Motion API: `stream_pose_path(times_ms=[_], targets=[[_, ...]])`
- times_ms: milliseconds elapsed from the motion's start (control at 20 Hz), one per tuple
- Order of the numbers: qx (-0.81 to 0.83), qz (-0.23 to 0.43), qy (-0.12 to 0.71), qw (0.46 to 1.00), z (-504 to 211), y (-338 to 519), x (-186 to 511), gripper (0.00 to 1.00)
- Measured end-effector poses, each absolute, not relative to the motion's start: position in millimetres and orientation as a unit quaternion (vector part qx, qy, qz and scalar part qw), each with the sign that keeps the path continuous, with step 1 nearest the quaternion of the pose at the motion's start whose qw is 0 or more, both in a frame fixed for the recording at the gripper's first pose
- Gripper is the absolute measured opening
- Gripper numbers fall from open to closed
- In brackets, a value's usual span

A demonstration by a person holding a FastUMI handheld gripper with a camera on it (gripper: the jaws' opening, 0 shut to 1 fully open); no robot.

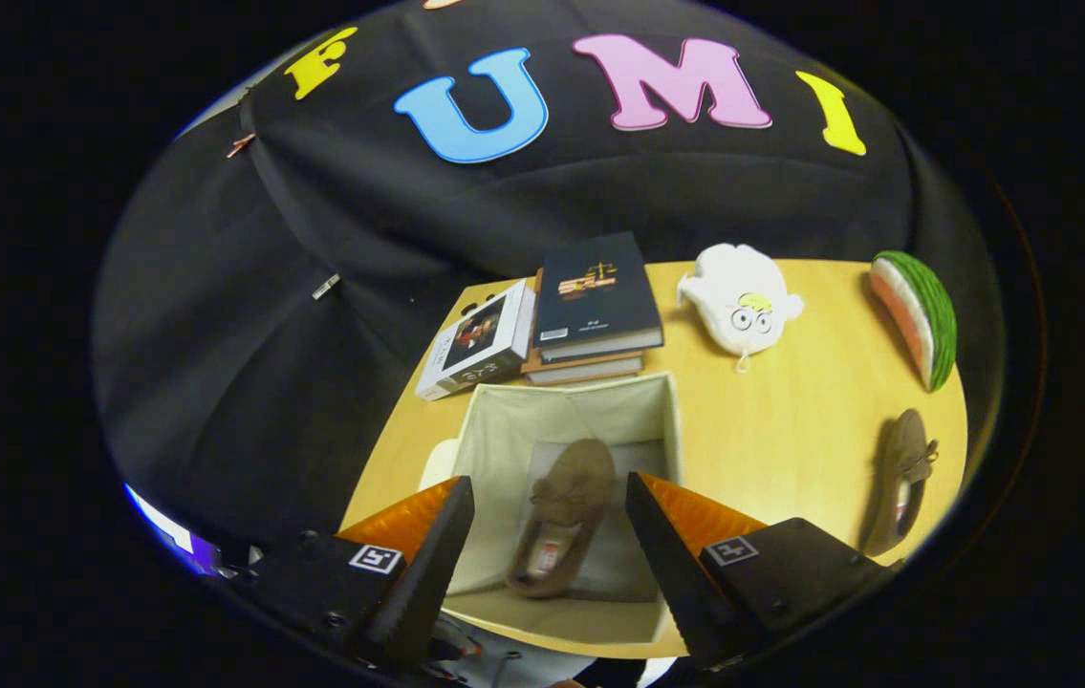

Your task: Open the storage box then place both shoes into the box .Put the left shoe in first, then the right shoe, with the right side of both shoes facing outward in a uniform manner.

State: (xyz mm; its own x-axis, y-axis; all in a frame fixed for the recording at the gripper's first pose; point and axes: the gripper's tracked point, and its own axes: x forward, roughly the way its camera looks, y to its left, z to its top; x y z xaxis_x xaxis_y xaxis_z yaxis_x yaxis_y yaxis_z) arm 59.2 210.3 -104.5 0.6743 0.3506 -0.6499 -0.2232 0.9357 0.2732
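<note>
Above the open storage box (642,406), the claw (550,492) is held with its two fingers spread wide apart; nothing is gripped and nothing is touched by either finger. Seen in the gap between the fingers, a brown shoe (563,516) is lying on the floor of the box, its toe pointed away from the claw and its heel opening turned toward it. The box is made of pale fabric, and its upright walls are seen around the shoe on all sides. The box is set on a light wooden surface (771,420). Well to the right of the box, beyond the right finger, the second brown shoe (900,478) is lying on the surface near its edge. Just beyond the far wall of the box, a stack of books (592,306) is placed, with another book (480,341) lying beside it to the left. Farther right, a white plush toy (741,298) and a watermelon-slice toy (915,315) are seen on the surface.
</note>
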Motion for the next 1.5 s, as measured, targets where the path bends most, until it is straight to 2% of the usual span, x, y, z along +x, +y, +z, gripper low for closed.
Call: stream_pose_path(times_ms=[100,350,700,1000,1250,1500], targets=[[0.068,0.141,0.364,0.918,-100,160,55,0.98],[0.019,0.047,0.364,0.930,-115,12,53,0.98],[0.071,-0.032,0.416,0.906,-169,-114,35,0.99],[0.045,-0.041,0.450,0.891,-223,-177,31,0.99],[0.013,-0.020,0.488,0.872,-277,-202,36,0.99],[0.054,-0.008,0.493,0.869,-295,-205,57,0.99]])
